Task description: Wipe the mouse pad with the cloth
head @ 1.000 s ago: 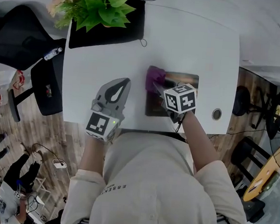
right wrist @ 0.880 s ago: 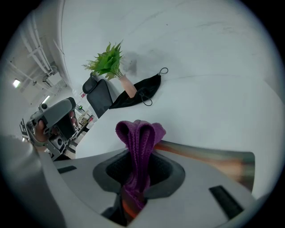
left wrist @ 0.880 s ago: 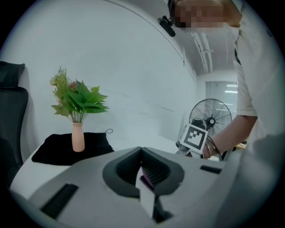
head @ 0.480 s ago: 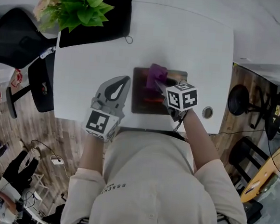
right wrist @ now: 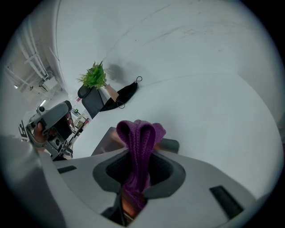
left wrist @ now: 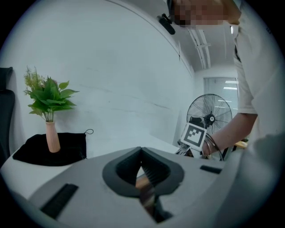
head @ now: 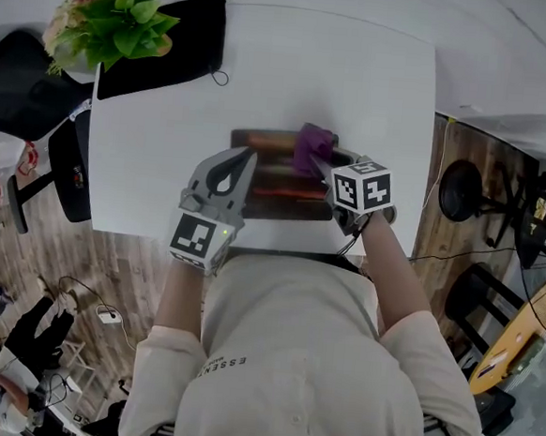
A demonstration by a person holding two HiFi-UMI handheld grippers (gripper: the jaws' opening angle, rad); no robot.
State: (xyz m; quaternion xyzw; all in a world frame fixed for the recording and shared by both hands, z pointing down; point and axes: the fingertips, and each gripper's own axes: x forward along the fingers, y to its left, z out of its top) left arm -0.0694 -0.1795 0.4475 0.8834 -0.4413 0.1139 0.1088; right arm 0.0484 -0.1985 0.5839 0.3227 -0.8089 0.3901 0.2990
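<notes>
A dark mouse pad (head: 275, 192) lies on the white table (head: 359, 78) near its front edge. My right gripper (head: 322, 165) is shut on a bunched purple cloth (head: 313, 147), which rests on the pad's far edge, right of its middle. In the right gripper view the cloth (right wrist: 140, 133) stands up between the jaws of the right gripper (right wrist: 139, 153), with the pad (right wrist: 106, 140) under it. My left gripper (head: 244, 157) is shut, its tips over the pad's left part. In its own view the left gripper (left wrist: 141, 150) holds nothing I can make out.
A potted plant (head: 114, 21) stands on a black cloth bag (head: 179, 40) at the table's far left corner. A black chair (head: 65, 168) is left of the table, and a stool (head: 459, 189) and a fan (left wrist: 209, 118) stand to the right.
My right gripper has dragged the purple cloth along the pad's far edge from its left corner to right of the middle. The left gripper now overlaps the pad's left part.
</notes>
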